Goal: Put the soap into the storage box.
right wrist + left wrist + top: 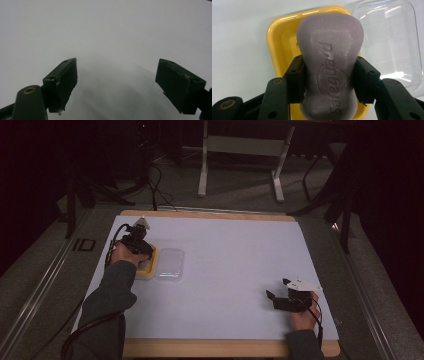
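High view: the left tongs hang over the yellow dish on the table, the clear lid just beside it; the right tongs rest well apart.

Left gripper view: they are clamped on the soap bar at its narrow waist above the dish; it looks stiff, probably slick, so the waist suits.

Right gripper view: jaws apart, holding nothing

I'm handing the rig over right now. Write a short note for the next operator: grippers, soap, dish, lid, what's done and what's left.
Left gripper: shut on the purple soap bar, over the yellow soap dish.
Right gripper: open, nothing between its jaws, low over bare table.
Clear lid: off, lying beside the dish.
Done: soap gripped.
Left, probably: seat the soap in the dish, release, fit the lid.
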A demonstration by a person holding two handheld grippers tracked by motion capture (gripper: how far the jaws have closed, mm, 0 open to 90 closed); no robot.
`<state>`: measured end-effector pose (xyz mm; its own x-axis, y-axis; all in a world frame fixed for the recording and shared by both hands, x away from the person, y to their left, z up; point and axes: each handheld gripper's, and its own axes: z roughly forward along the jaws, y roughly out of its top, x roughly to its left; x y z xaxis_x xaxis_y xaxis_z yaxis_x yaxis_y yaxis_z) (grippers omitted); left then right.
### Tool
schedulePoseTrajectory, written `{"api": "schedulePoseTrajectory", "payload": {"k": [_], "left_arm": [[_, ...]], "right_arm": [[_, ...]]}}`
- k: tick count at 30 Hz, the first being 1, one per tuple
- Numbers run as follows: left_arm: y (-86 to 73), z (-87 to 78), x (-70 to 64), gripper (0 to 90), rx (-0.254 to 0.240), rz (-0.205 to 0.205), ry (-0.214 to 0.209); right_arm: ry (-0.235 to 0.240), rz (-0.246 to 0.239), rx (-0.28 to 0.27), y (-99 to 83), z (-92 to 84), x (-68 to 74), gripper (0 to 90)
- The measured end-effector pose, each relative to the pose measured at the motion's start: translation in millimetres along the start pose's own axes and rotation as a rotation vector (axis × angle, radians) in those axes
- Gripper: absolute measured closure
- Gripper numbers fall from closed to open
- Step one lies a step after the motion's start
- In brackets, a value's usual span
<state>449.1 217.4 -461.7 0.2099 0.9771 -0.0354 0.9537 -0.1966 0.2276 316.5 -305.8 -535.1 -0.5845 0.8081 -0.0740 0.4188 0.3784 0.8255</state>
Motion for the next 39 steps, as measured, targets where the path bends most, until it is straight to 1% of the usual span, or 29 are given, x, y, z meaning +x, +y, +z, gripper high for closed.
{"api": "schedulePoseTrajectory", "payload": {"k": [10, 18, 25, 28, 32, 39], "left_arm": [[-2.5, 8.5, 2.0, 49.7, 0.012, -0.011, 0.000], [-4.4, 13.9, 2.9, 49.7, 0.025, -0.013, 0.015], [-5.3, 19.6, 2.7, 49.7, 0.034, -0.022, 0.008], [-5.7, 20.9, 3.1, 49.7, 0.035, -0.024, 0.008], [-6.2, 22.0, 3.1, 49.7, 0.040, -0.024, 0.019], [-6.8, 24.0, 3.0, 49.6, 0.043, -0.028, 0.016]], "right_arm": [[0.000, 0.000, 0.001, 0.0, 0.1, 0.1, 17.4], [0.000, 0.000, 0.000, 0.0, 0.0, 0.0, 17.4], [0.000, 0.001, -0.002, 0.0, -0.2, -0.2, 17.4], [0.000, 0.001, -0.002, 0.0, -0.2, -0.2, 17.4], [-0.001, 0.000, -0.002, 0.0, -0.2, -0.2, 17.4], [-0.001, -0.001, -0.002, 0.0, -0.1, -0.1, 17.4]]}}
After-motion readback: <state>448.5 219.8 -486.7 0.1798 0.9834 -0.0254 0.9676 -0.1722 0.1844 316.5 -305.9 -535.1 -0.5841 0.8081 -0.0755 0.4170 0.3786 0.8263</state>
